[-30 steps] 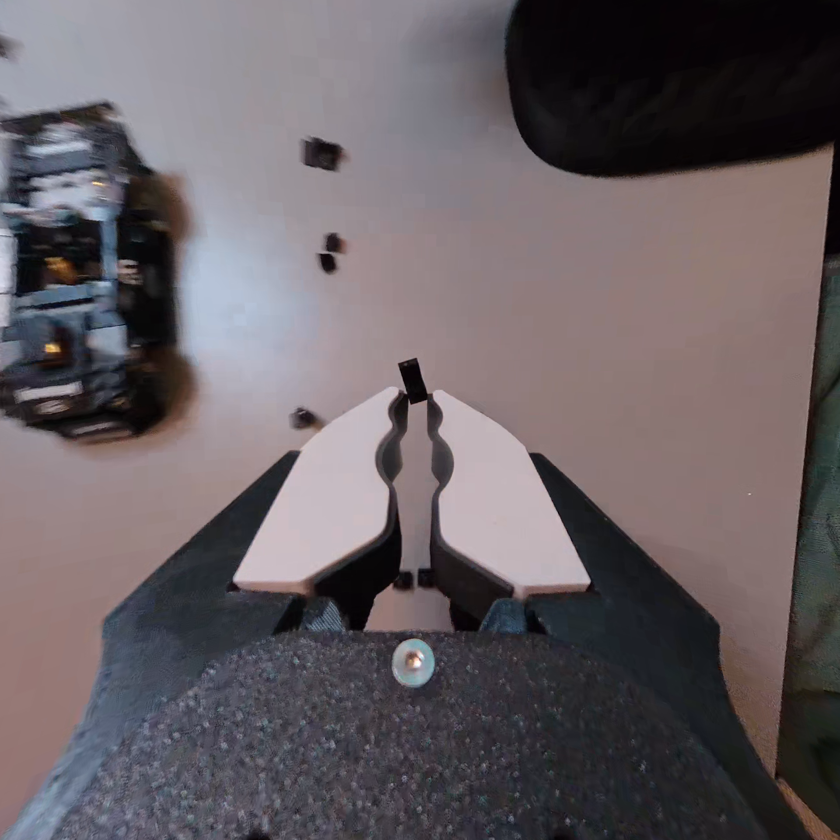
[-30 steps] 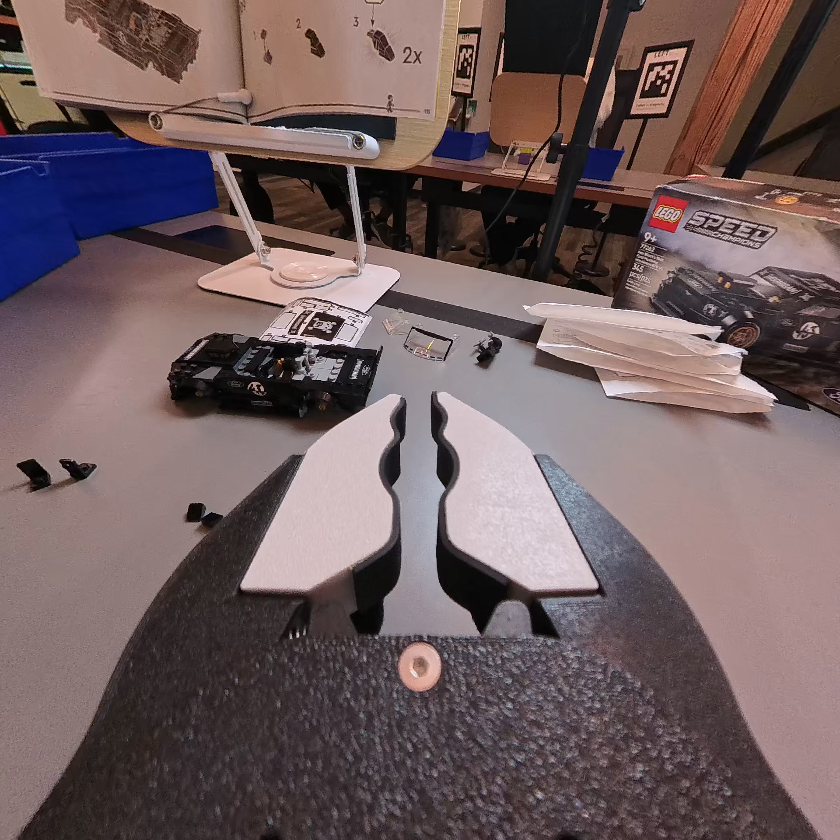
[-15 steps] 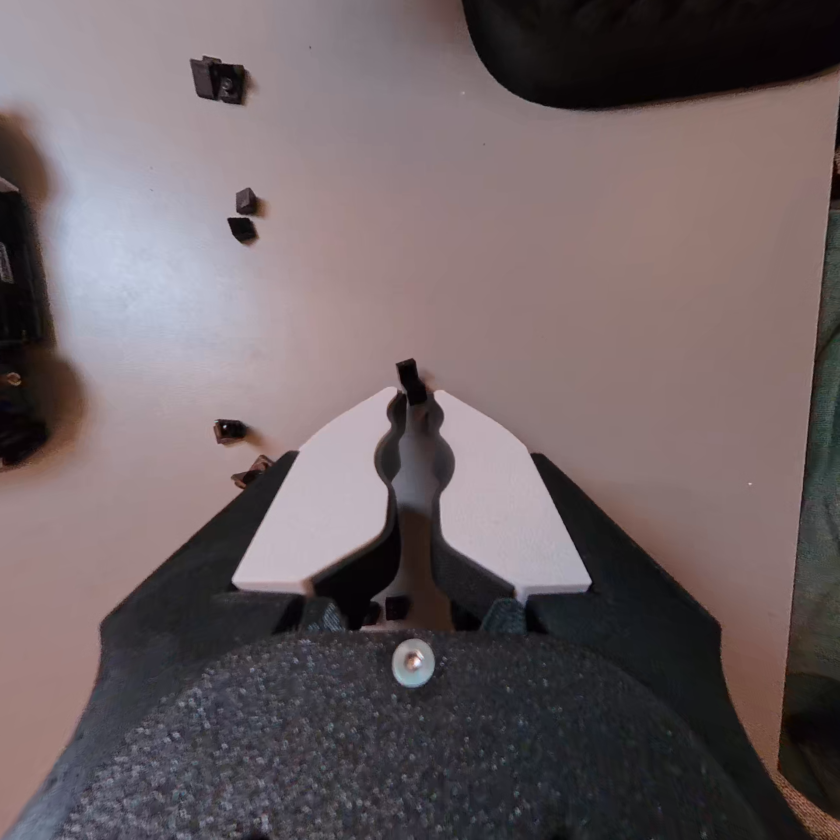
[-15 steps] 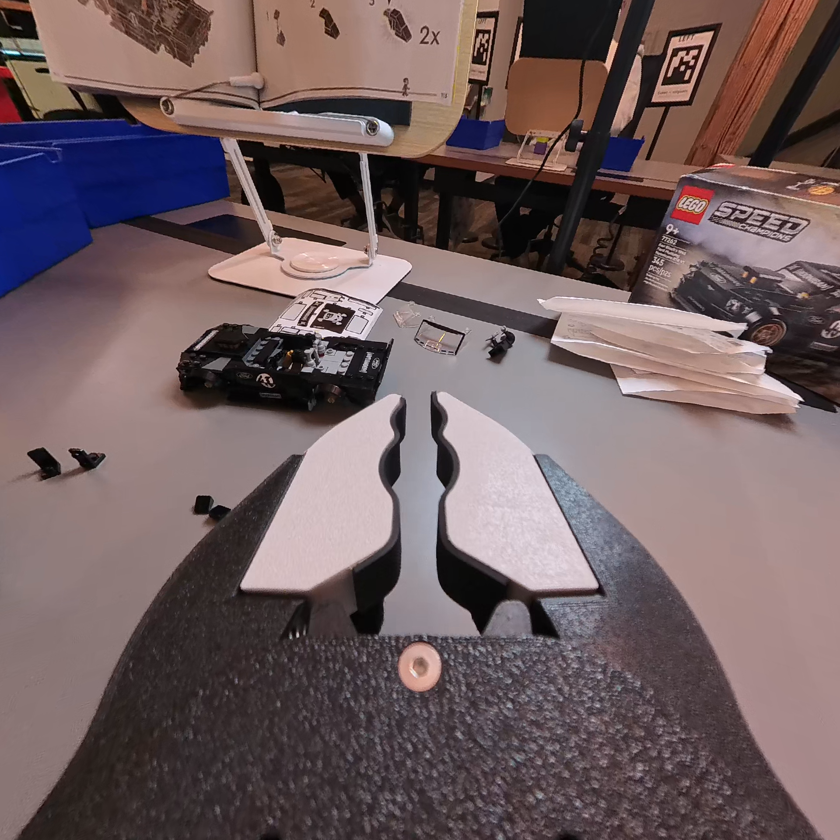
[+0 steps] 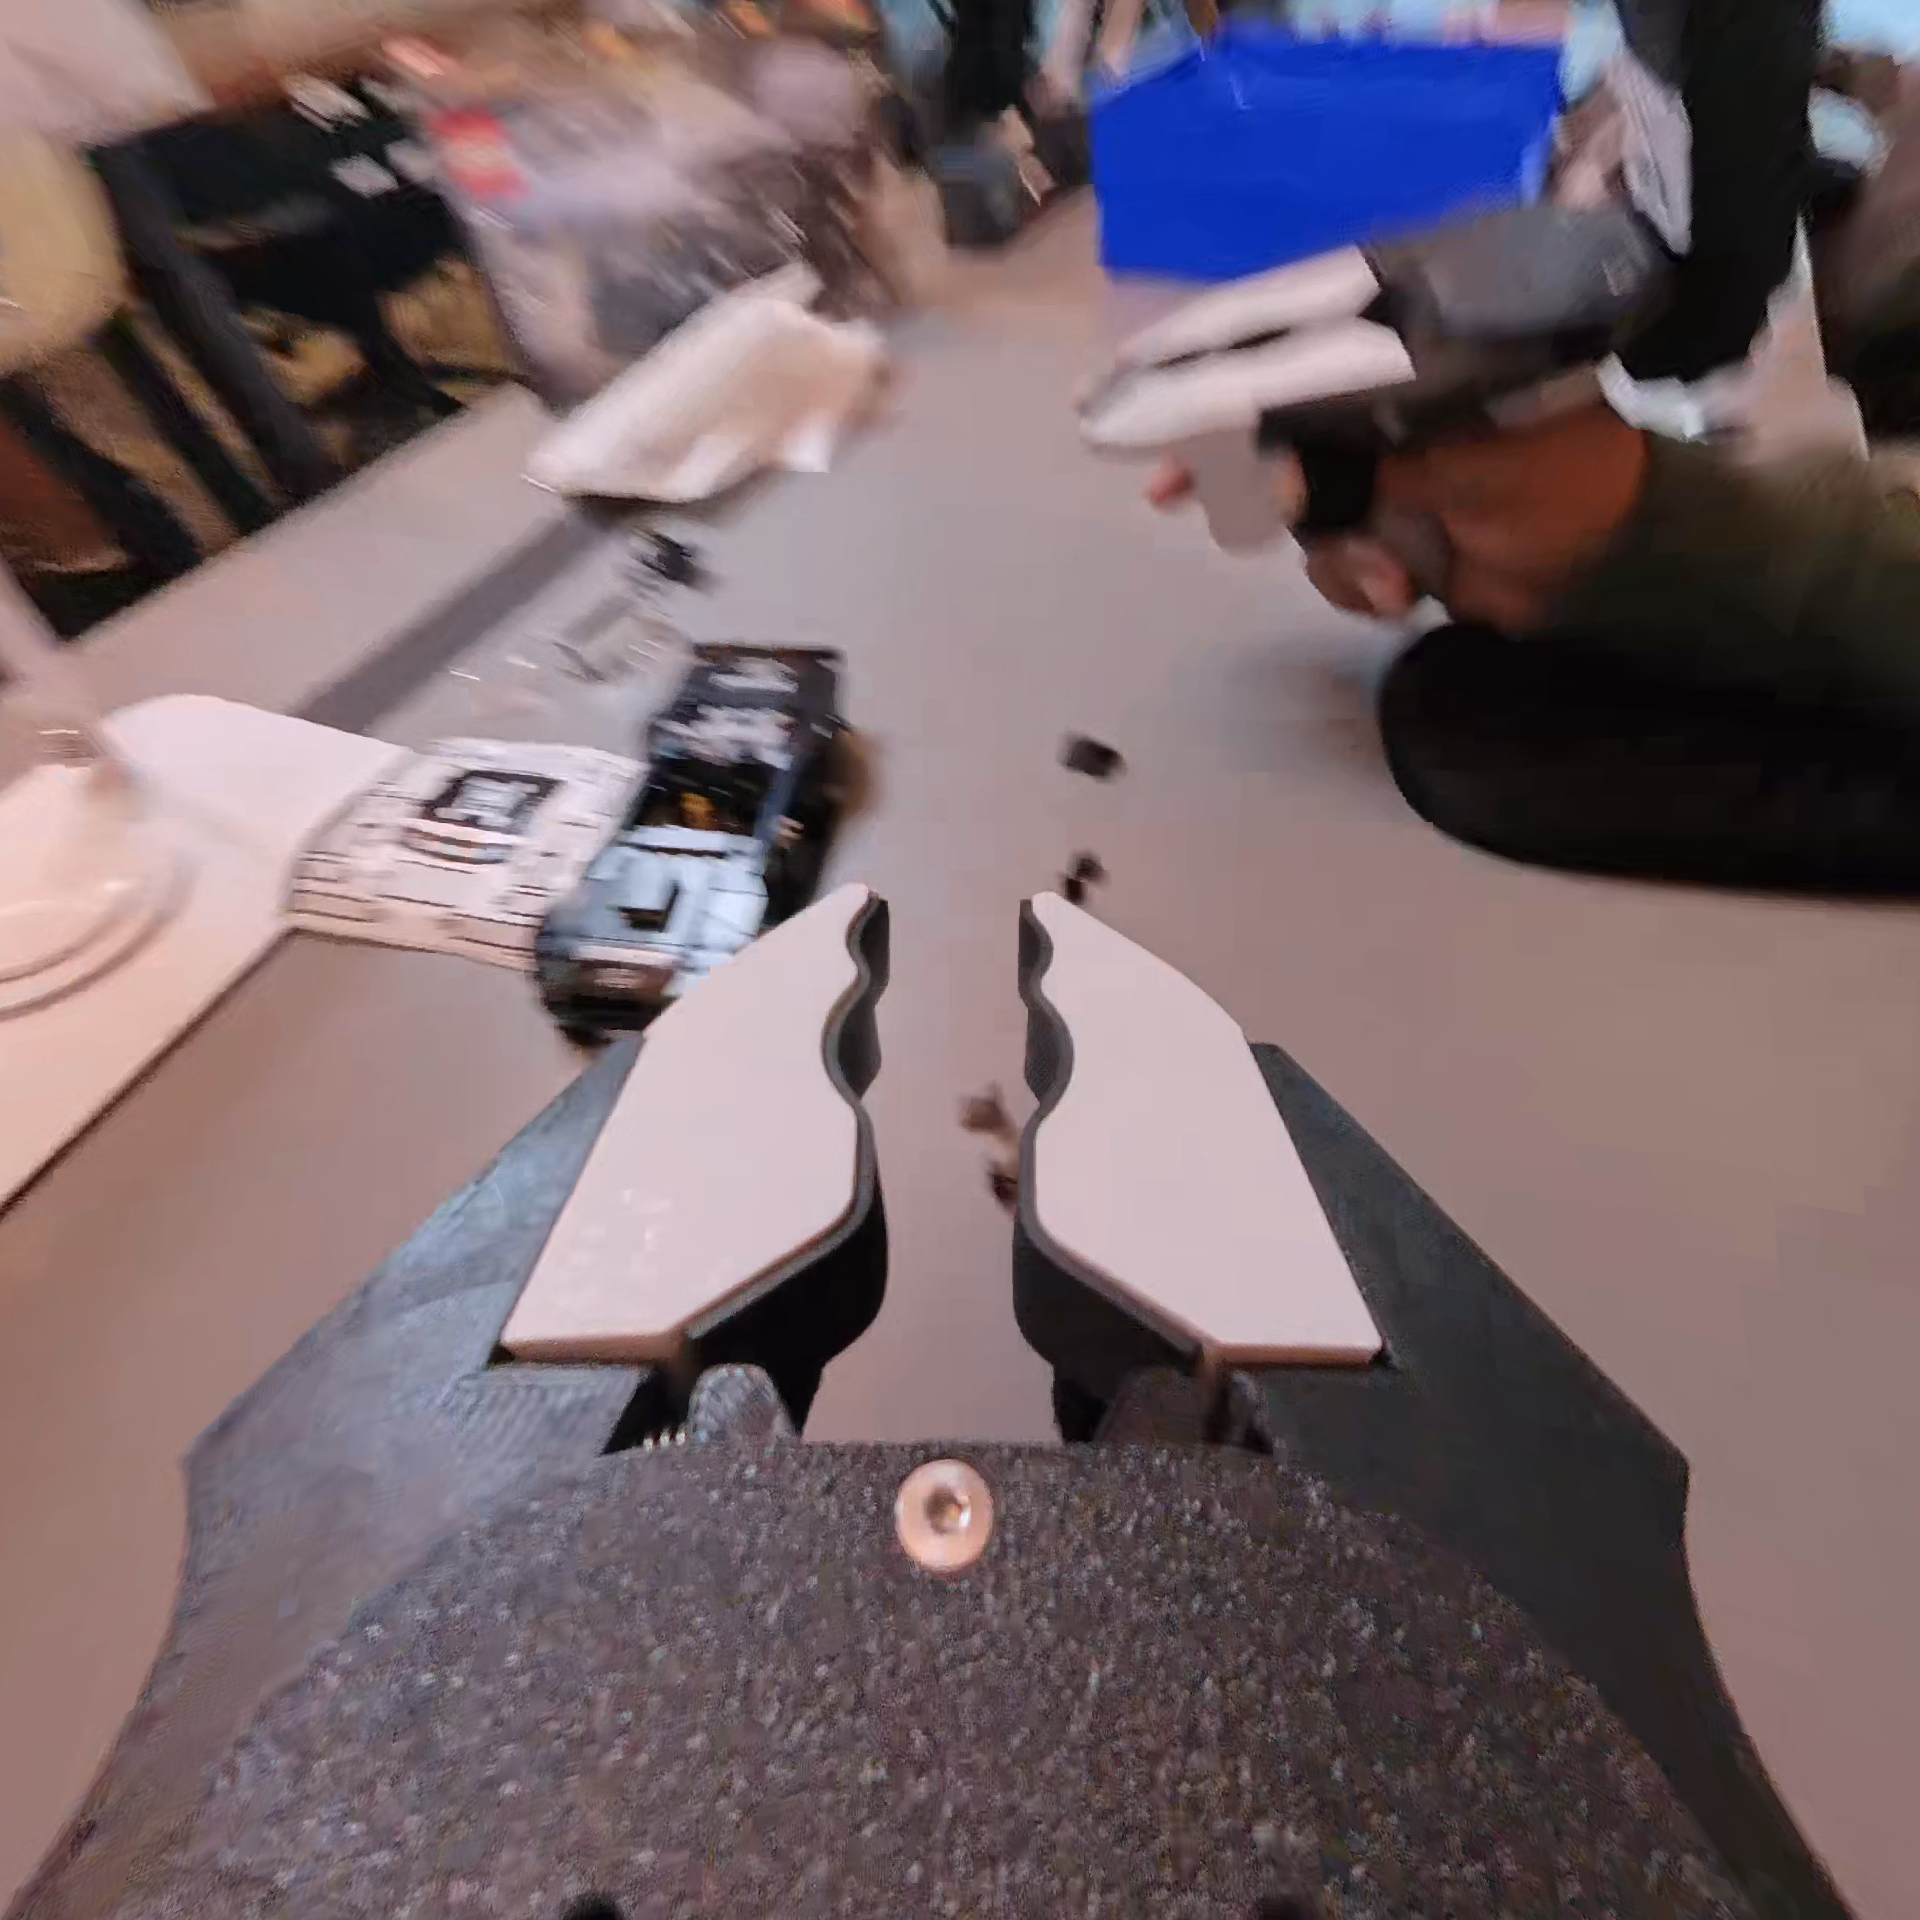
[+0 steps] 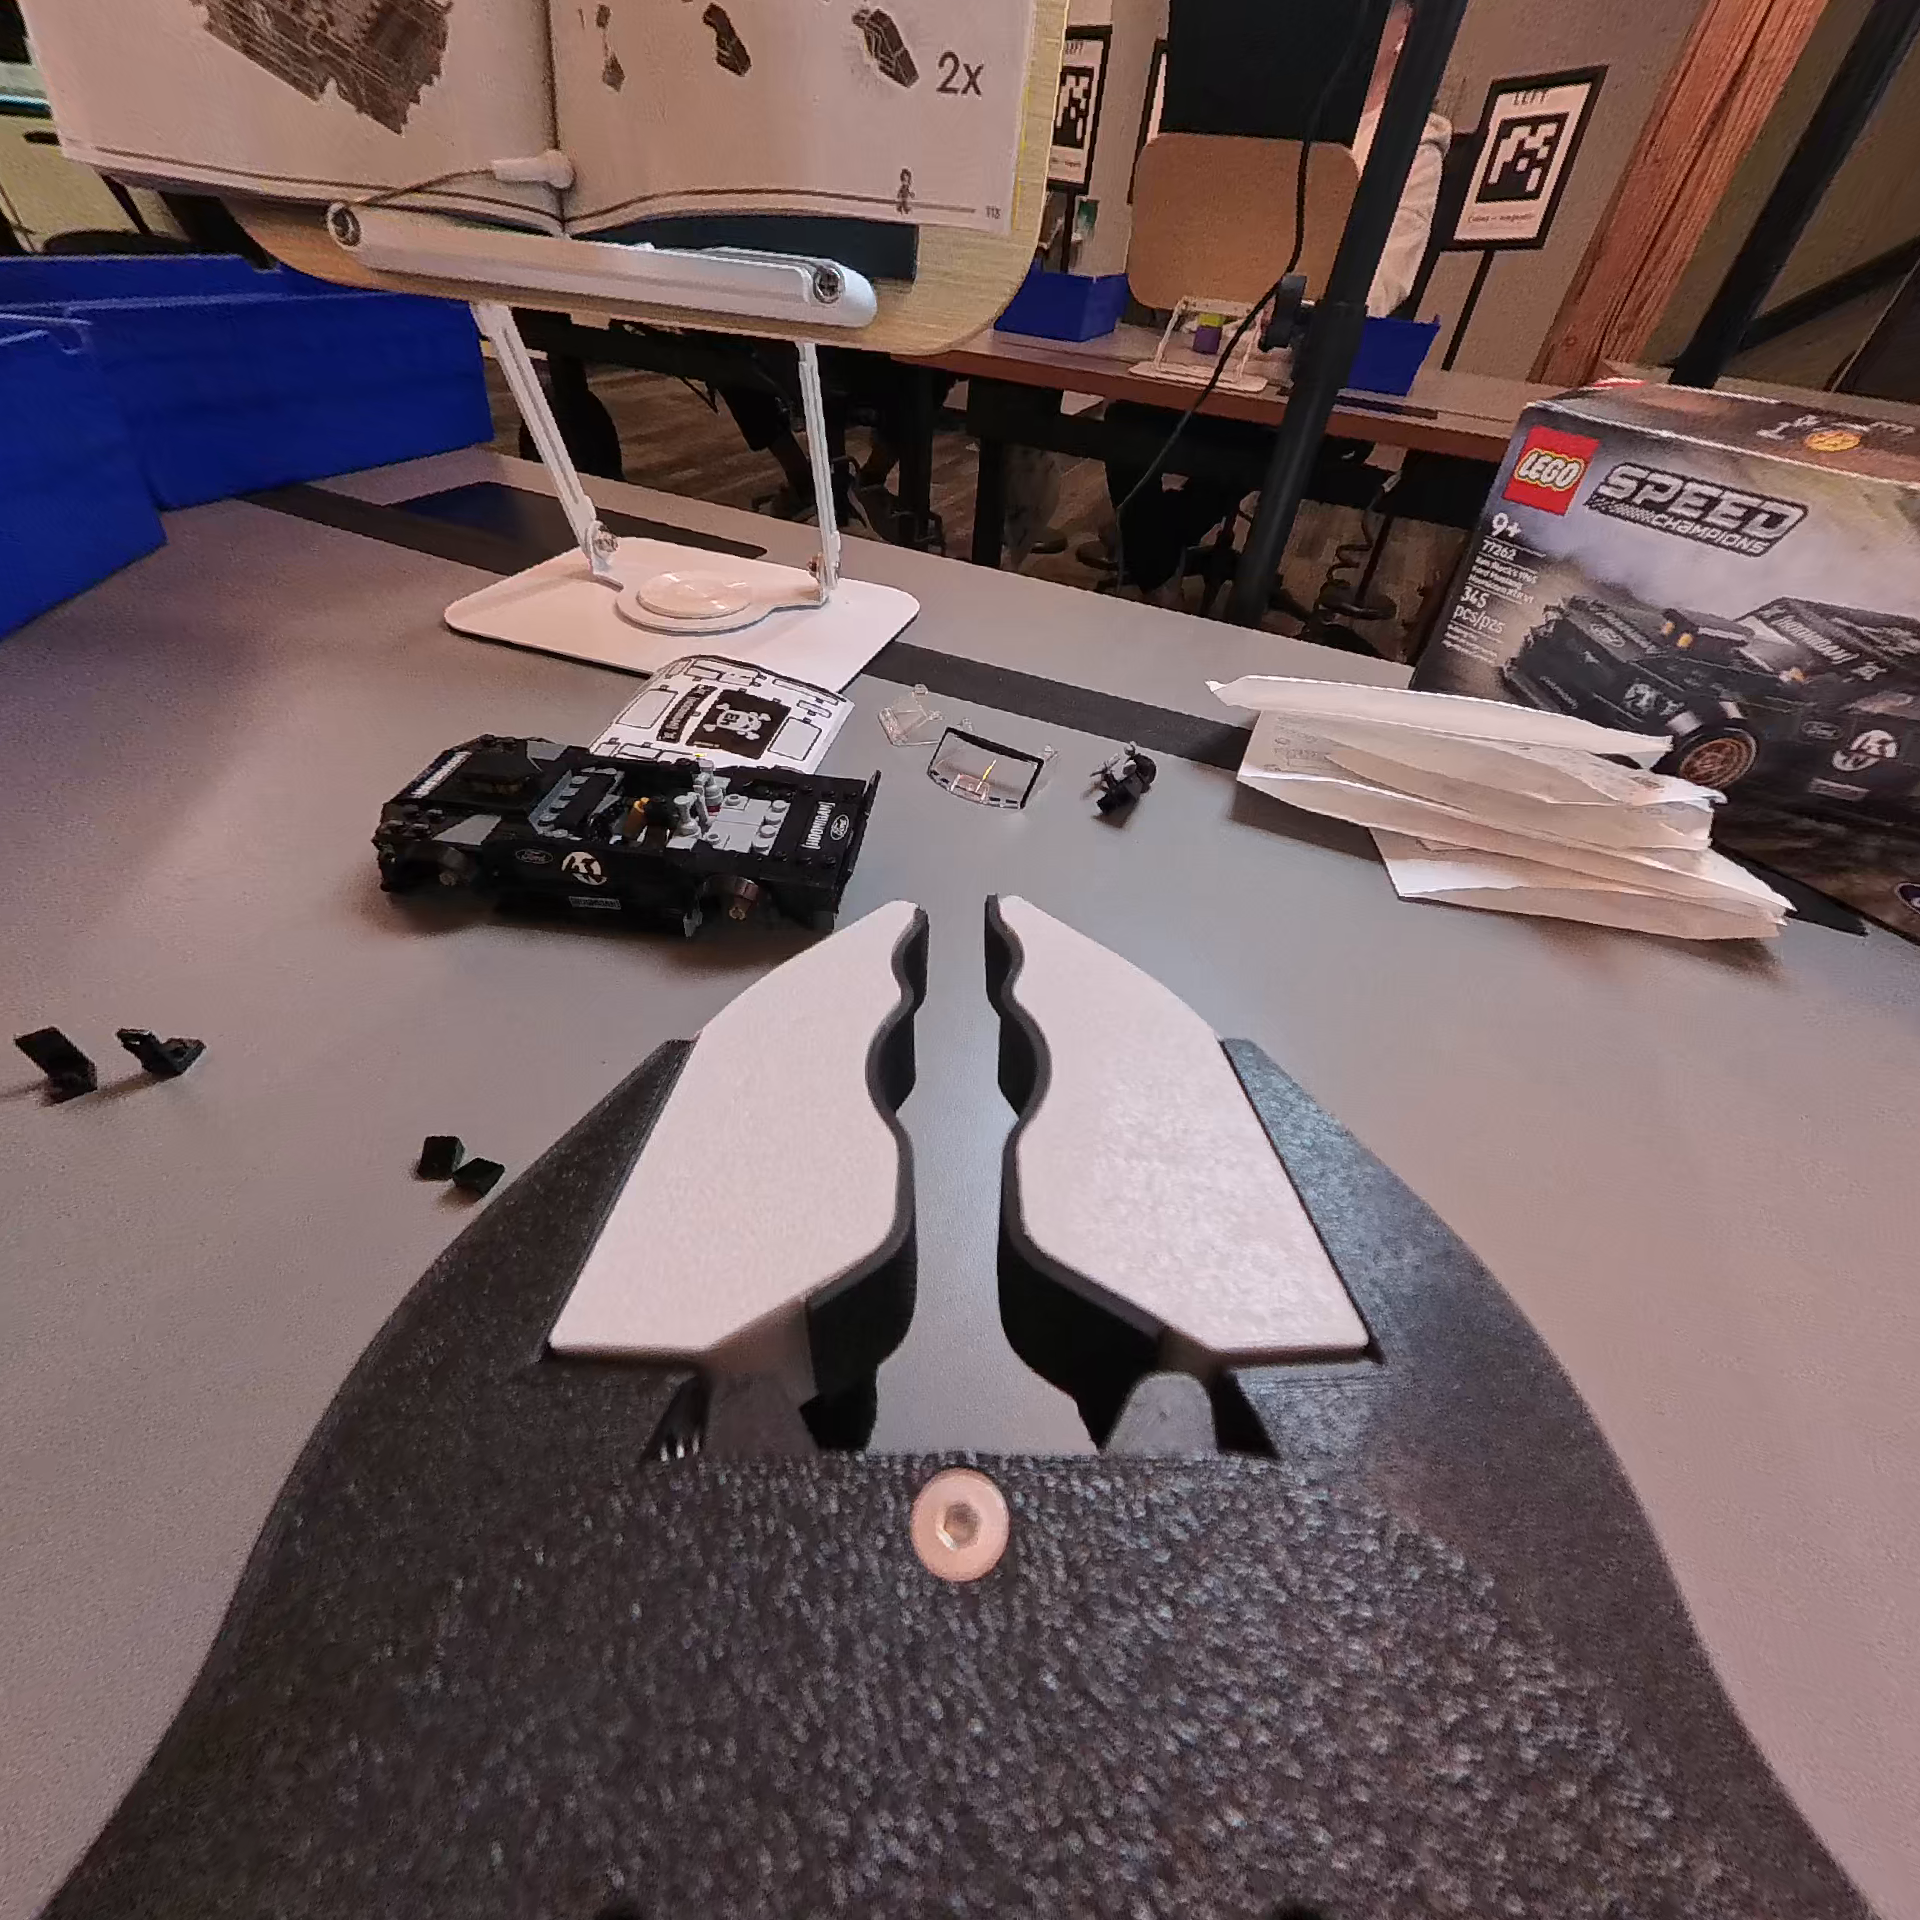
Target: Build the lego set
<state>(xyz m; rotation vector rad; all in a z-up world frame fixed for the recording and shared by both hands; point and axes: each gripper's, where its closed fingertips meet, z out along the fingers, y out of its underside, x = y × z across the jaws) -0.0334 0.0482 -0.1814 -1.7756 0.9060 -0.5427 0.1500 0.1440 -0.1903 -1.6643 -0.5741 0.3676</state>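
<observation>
The left gripper (image 5: 954,914) has swung up from looking straight down at the table (image 5: 1455,1143) to looking out across it, and its picture is smeared with motion. The small black piece it pinched at its tips half a second ago is gone from between them; the jaws now stand parted with bare table showing in the gap. A few small black pieces (image 5: 1089,756) lie scattered ahead of and between the fingers.

The right gripper (image 6: 956,906) has barely shifted, drifting a little closer to the car. Its jaws sit nearly together with a narrow slit between them, grasping nothing.

The black lego car (image 6: 634,831) rests on the table just beyond the right gripper's tips. In the right wrist view its long axis runs left to right, side face toward the camera. In the left wrist view the car (image 5: 717,831) lies lengthwise, running away from the camera, just left of the fingers. A sticker sheet (image 6: 727,719) lies right behind it, and 2 pairs of small black parts (image 6: 104,1060) sit well to the left.
</observation>
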